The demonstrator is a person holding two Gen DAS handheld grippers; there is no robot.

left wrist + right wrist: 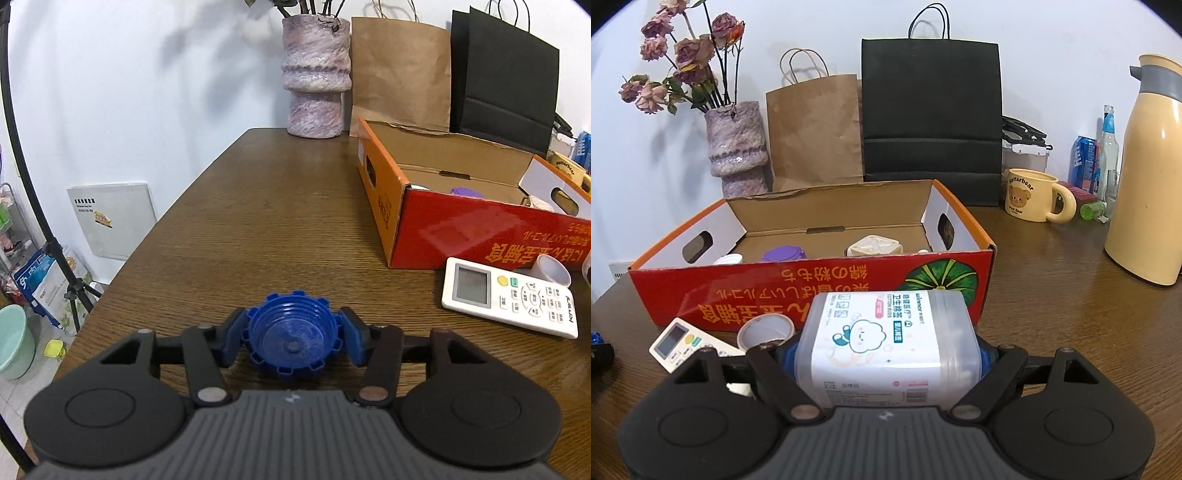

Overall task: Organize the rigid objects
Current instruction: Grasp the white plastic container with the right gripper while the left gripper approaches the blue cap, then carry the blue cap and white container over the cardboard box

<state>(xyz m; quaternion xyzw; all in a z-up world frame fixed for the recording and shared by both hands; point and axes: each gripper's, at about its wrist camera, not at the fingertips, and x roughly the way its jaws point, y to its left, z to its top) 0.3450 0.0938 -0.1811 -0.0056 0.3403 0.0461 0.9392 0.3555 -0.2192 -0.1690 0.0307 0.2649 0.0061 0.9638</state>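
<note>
Blue pads (236, 341) of the left gripper (293, 341) press on both sides of a blue plastic cap (291, 338), ribbed and notched round its rim, its hollow side facing the camera; it sits low over the dark wood-grain table (258, 221). No earlier picture is given, so only the grip itself can be told. To the right lies a white remote control (509, 297) with a small screen and a yellow button, and against its far end a grey tape roll (550, 269).

The right gripper (886, 356) has its jaws spread wide and closed on a clear rigid cotton-bud box (886, 343), rounded at the corners, with a white printed label. It is held just near of the red cardboard box (812, 291), whose glossy front wall bears yellow characters and a green pumpkin. Inside that open box lie a purple lid (783, 254), a cream square-topped piece (875, 246) and a white item (728, 259) only partly seen. Beyond stand a mottled lilac vase (737, 147) of dried roses, a brown paper bag (814, 131) and a black paper bag (931, 118); far right are a bear mug (1032, 194) and a cream flask (1148, 173).
</note>
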